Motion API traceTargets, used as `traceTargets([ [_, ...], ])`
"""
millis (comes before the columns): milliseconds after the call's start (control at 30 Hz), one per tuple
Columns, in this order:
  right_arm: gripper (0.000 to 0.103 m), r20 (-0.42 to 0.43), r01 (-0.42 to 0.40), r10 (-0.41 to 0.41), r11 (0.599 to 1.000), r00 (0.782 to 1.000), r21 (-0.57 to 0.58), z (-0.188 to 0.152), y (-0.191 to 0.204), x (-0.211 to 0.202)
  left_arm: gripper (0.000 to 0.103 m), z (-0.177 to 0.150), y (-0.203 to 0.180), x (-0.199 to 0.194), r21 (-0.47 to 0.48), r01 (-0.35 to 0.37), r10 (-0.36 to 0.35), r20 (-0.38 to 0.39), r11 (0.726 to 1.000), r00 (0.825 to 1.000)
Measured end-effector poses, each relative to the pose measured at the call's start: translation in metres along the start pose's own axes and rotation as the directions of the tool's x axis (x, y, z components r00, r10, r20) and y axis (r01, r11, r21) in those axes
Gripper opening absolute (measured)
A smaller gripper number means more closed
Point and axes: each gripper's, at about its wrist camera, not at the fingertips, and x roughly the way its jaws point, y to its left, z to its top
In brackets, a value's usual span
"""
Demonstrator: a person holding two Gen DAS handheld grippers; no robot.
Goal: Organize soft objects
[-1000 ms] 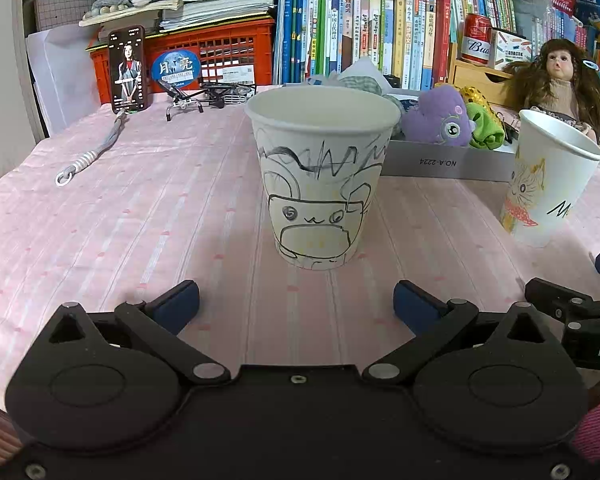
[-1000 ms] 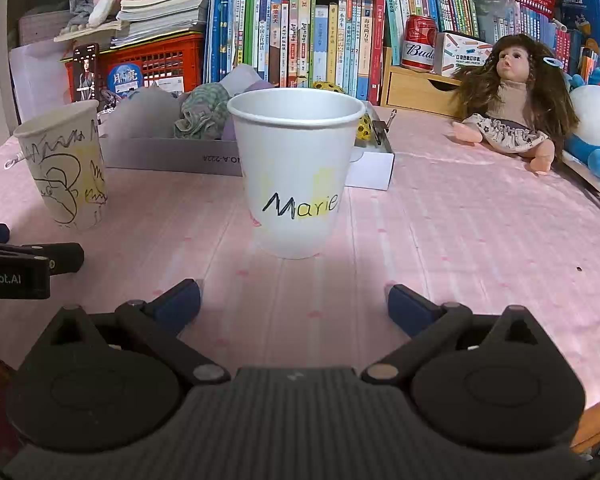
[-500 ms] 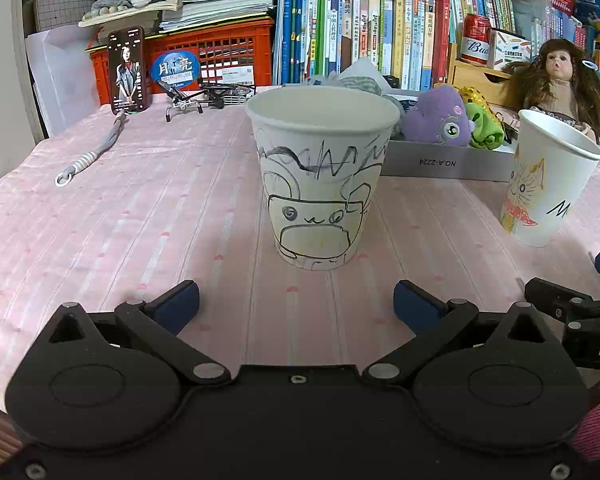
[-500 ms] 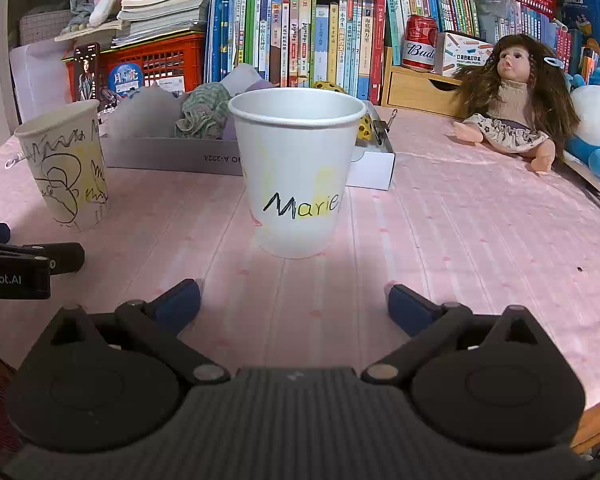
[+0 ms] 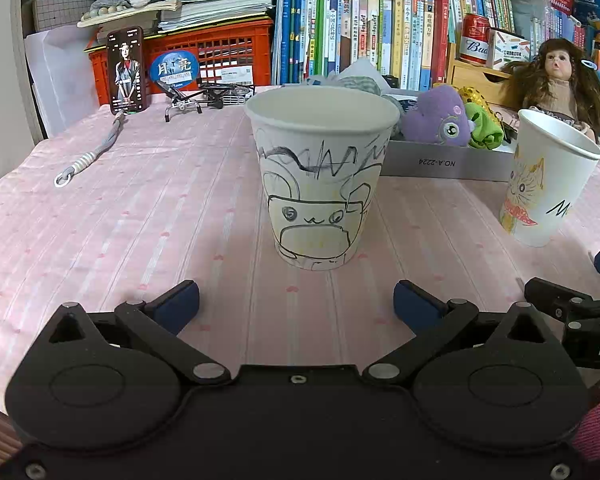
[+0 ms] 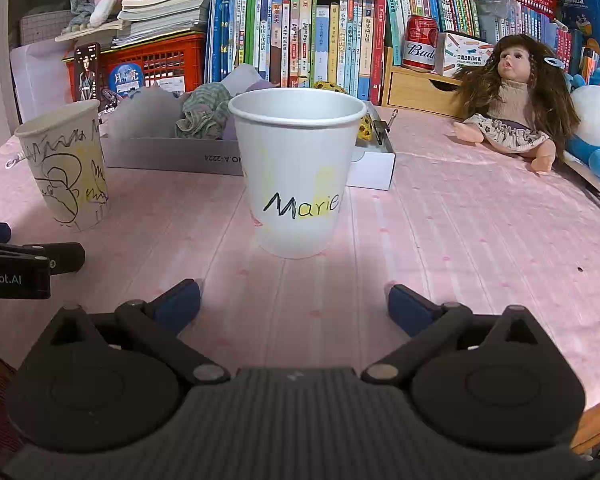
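Phone point(image 5: 126, 70) and grey lanyard point(image 5: 88, 158) are seen at the far left of the bench point(image 5: 140, 220), which is covered in pink striped cloth. Further right, the left gripper point(image 5: 296, 304) is held low over the cloth with its jaws spread wide and nothing between them. A paper cup with a drawn bear point(image 5: 320, 180) stands upright just ahead of the gap, centred on it but apart from both blue pads point(image 5: 178, 306). Behind that cup a grey cardboard box point(image 5: 444, 162) is set, and the soft things are found in it: a checked cloth bundle point(image 6: 202, 114), a purple plush point(image 5: 436, 122) and a green plush point(image 5: 482, 130), all well beyond the reach of either gripper. To the right, the right gripper point(image 6: 294, 306) is likewise held with its jaws wide apart and empty. A white cup lettered "Marie" point(image 6: 296, 172) stands upright just ahead of its gap, touching neither pad. A doll point(image 6: 512, 104) is seated on the cloth at the far right, with a blue and white plush point(image 6: 596, 132) beside it at the edge. Books point(image 6: 320, 36) are shelved along the back.
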Motion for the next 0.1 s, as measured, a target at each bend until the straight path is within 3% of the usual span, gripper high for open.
traceTargets([
  [100,0.103,0.003,-0.001,0.001,1.0,1.0,-0.001,-0.0002,0.0001,-0.0001,0.103,0.0014,-0.0002,0.0003,0.006,0.002,-0.002,0.001,1.0,1.0],
])
